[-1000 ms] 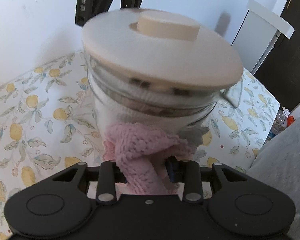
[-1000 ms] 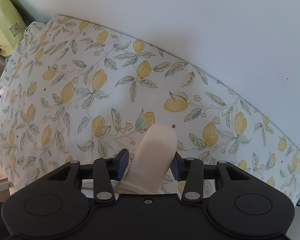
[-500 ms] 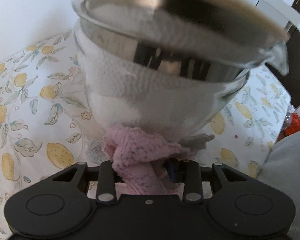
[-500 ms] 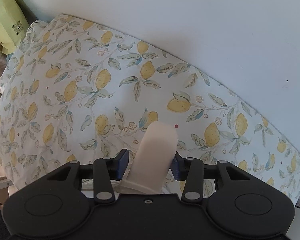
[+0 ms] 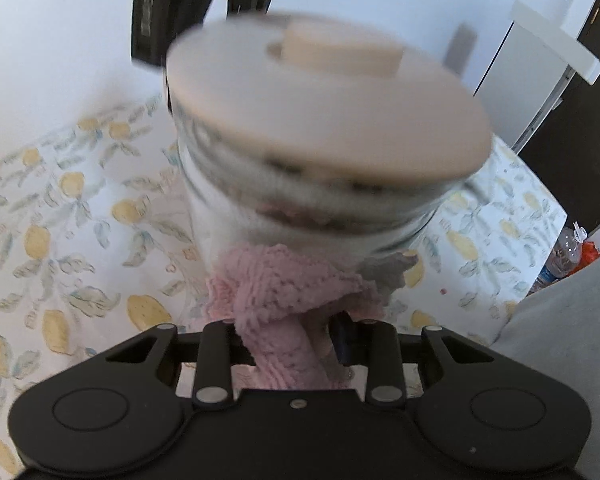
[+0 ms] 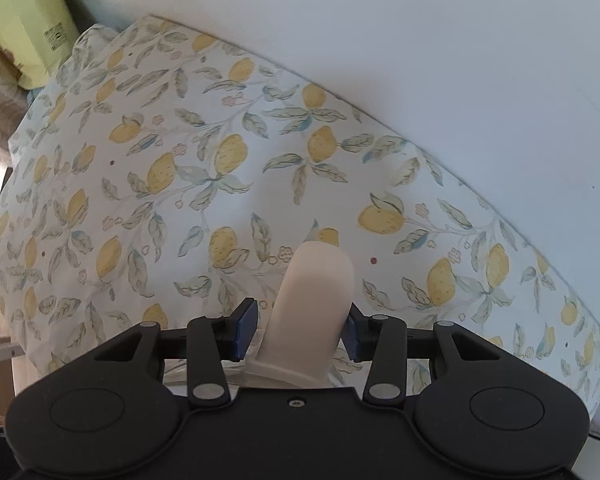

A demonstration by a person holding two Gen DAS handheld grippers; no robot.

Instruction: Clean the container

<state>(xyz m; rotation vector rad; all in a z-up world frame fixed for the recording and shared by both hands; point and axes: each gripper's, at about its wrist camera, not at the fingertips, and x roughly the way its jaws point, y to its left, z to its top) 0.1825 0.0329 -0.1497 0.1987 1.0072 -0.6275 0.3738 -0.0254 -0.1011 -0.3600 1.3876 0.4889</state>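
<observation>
Mid-clean: left gripper (image 5: 288, 330) clamping a pink knitted cloth (image 5: 284, 300) against the clear glass jar's (image 5: 300, 216) wall; right gripper (image 6: 296, 330) pinching its cream lid knob (image 6: 308, 312), suspending it above lemon-print tablecloth (image 6: 180, 168); wiping seemingly unfinished.

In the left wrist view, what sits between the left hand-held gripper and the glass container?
A pink knitted cloth, clamped in the left hand-held gripper and pressed against the glass container; left wrist view only.

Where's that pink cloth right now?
In the left wrist view, the pink cloth is clamped in the left gripper, pressed against the glass container below its lid.
</observation>
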